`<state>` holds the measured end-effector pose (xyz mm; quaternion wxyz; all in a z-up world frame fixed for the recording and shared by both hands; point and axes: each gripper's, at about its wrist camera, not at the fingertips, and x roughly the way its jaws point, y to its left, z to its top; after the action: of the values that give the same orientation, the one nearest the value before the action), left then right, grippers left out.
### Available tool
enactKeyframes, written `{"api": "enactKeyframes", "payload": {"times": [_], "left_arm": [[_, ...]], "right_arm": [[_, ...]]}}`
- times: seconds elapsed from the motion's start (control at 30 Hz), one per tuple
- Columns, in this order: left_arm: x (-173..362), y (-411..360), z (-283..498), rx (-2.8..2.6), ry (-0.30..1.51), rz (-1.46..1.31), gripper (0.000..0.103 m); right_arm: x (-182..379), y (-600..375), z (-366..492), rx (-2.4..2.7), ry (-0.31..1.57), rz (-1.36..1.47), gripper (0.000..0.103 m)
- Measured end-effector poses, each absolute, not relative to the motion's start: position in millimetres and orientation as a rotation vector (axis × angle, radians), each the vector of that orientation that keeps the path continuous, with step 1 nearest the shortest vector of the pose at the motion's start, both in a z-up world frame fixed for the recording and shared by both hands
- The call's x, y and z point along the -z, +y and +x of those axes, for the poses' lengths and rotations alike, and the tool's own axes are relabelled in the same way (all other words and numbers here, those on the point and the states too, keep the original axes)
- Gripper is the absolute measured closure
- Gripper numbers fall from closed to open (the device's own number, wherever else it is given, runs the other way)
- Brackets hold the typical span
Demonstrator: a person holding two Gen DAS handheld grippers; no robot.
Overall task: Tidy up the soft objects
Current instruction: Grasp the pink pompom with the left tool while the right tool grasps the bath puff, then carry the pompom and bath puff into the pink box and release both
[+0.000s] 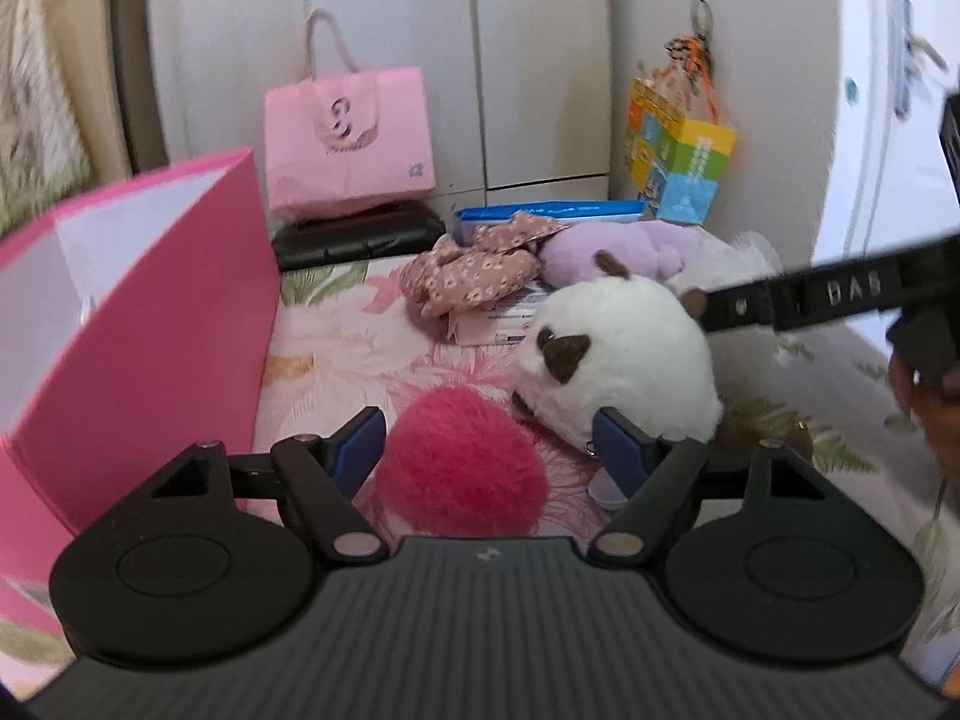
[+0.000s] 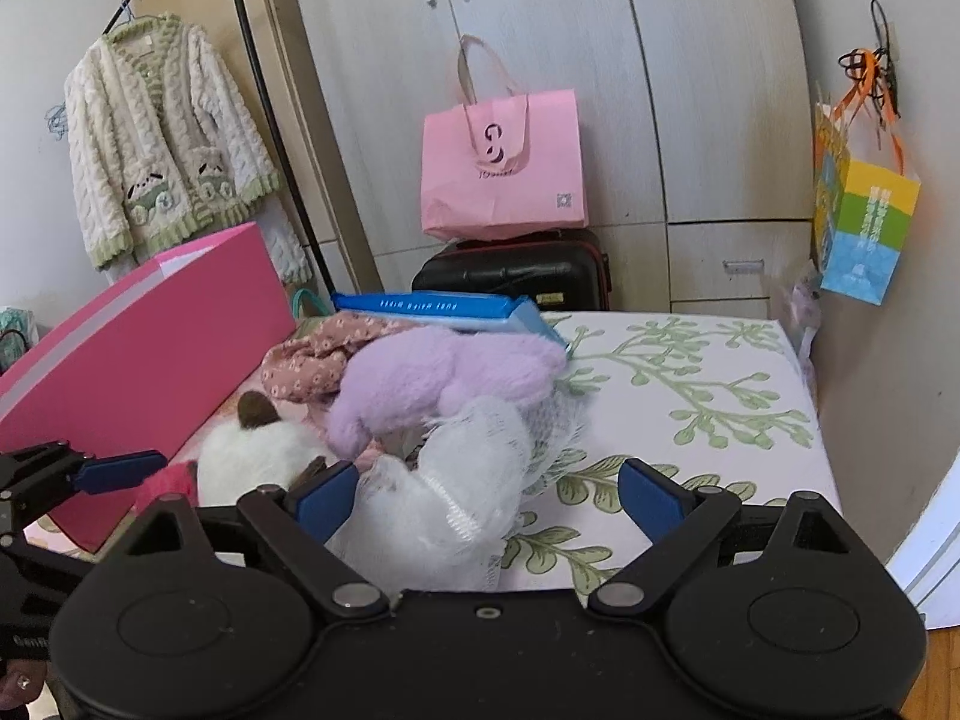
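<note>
In the left wrist view my left gripper (image 1: 489, 432) is open around a fluffy pink pom-pom (image 1: 462, 456) lying on the floral bed sheet (image 1: 336, 354); a gap shows at the right pad. A white plush with brown ears (image 1: 618, 354) sits just beyond it. The right wrist view has my right gripper (image 2: 486, 480) open over a white mesh cloth (image 2: 444, 498), which lies between its fingers. Behind that are a purple plush (image 2: 432, 378) and a floral pink cloth (image 2: 306, 360). A big open pink bag (image 1: 138, 312) stands at the left.
A blue box (image 2: 432, 303) lies behind the pile. At the wardrobe a pale pink paper bag (image 2: 501, 162) rests on a black suitcase (image 2: 516, 270). A colourful bag (image 2: 864, 222) hangs on the right wall, a cardigan (image 2: 162, 138) at the left. A hand (image 1: 924, 402) shows at the right edge.
</note>
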<state>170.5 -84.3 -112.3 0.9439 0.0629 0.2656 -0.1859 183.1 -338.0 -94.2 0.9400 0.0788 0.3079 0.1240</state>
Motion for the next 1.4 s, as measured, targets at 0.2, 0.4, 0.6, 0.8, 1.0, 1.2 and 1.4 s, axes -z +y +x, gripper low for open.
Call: {"api": "enactKeyframes", "payload": {"times": [0.2,0.4,0.6,0.8,1.0,1.2,1.4], "left_arm": [[117.8,-79.8,174.1,0.386,0.546,0.084,0.032],[121.8,-72.5,181.7,0.389,0.597,0.013,0.047],[126.7,-73.6,184.3,0.366,0.623,0.021,0.046],[125.3,-75.9,180.2,0.356,0.617,0.039,0.057],[118.5,-75.9,169.1,0.36,0.608,0.047,0.058],[111.4,-69.9,159.7,0.383,0.646,0.011,0.058],[105.4,-61.0,145.0,0.401,0.65,-0.004,0.058]], "right_arm": [[103.4,-338.2,186.7,-0.274,0.672,0.176,0.029],[104.6,-329.6,176.2,-0.261,0.647,0.075,0.061],[102.6,-324.7,165.1,-0.248,0.622,0.001,0.063],[98.9,-322.3,154.0,-0.222,0.595,-0.041,0.063],[95.6,-321.2,142.1,-0.206,0.587,-0.056,0.063],[92.4,-319.7,128.0,-0.194,0.587,-0.067,0.063],[85.9,-316.1,109.8,-0.183,0.597,-0.076,0.063]]}}
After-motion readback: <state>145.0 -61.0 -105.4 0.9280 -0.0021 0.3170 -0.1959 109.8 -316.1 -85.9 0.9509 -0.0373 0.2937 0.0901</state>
